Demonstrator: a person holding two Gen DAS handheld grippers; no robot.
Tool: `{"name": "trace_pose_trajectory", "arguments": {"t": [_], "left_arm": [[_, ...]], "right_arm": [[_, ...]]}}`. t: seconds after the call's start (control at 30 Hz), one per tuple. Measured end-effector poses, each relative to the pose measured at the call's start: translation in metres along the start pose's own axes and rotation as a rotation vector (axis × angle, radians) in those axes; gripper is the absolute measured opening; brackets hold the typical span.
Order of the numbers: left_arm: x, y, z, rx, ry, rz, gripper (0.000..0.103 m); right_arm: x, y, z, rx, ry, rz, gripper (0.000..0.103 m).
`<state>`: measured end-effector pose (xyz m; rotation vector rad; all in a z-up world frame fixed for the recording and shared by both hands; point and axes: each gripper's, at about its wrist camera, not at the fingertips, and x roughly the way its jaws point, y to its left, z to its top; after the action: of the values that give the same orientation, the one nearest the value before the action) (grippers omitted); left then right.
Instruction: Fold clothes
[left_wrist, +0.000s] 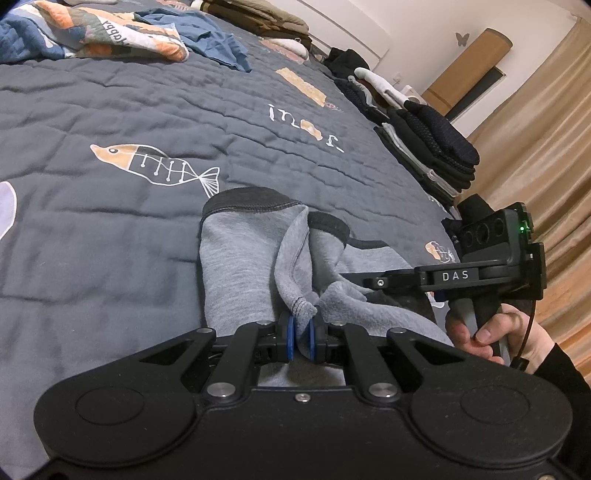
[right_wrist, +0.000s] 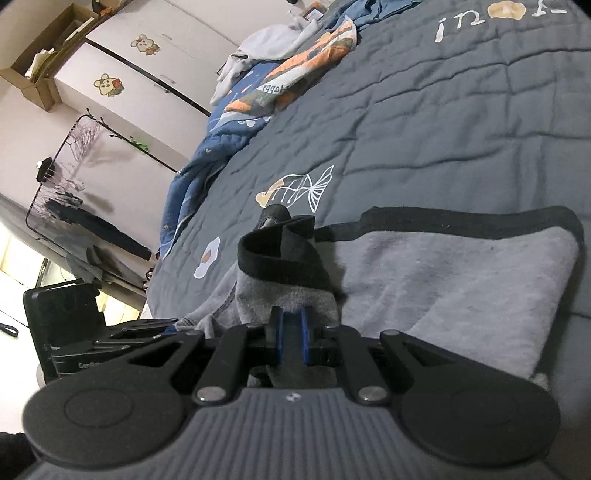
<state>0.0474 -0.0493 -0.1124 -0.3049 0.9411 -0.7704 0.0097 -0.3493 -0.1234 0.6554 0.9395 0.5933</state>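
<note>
A grey fleece garment (left_wrist: 240, 266) with black trim lies bunched on the dark quilted bed cover (left_wrist: 110, 110). My left gripper (left_wrist: 302, 325) is shut on a gathered grey edge of it, fabric pinched between the blue pads. In the left wrist view the right gripper's body (left_wrist: 454, 277) reaches in from the right, held by a hand (left_wrist: 491, 332), its tips buried in the cloth. In the right wrist view my right gripper (right_wrist: 291, 325) is shut on a grey fold with a black band (right_wrist: 280, 258). The rest of the grey garment (right_wrist: 461, 280) spreads flat to the right.
Folded dark clothes (left_wrist: 436, 147) are stacked along the bed's right edge. A blue garment (left_wrist: 207, 37) and a patterned quilt (left_wrist: 92, 29) lie at the far side. Tan curtains (left_wrist: 546, 129) hang on the right. A clothes rack (right_wrist: 74, 192) and white cupboards (right_wrist: 147, 55) stand beyond the bed.
</note>
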Motion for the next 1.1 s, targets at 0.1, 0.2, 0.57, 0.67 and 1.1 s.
{"name": "trace_pose_trajectory", "arguments": {"t": [0.1,0.2,0.57,0.67,1.1], "left_arm": [[0.0,0.0,0.0,-0.002,0.0,0.001,0.008],[0.0,0.0,0.0,-0.002,0.0,0.001,0.008],[0.0,0.001,0.0,-0.004,-0.001,-0.004,0.008],[0.0,0.001,0.001,-0.003,0.0,-0.004,0.008],[-0.001,0.002,-0.001,0.007,0.005,-0.007,0.008]], "right_arm": [[0.003,-0.001,-0.001,0.03,-0.029,-0.002,0.008],[0.005,0.005,-0.002,0.019,-0.048,-0.032,0.002],[-0.052,0.021,0.019,0.013,-0.266,-0.037,0.0],[-0.053,0.02,0.022,-0.022,-0.245,-0.05,0.002],[0.008,0.01,0.009,-0.167,-0.027,-0.093,0.044]]}}
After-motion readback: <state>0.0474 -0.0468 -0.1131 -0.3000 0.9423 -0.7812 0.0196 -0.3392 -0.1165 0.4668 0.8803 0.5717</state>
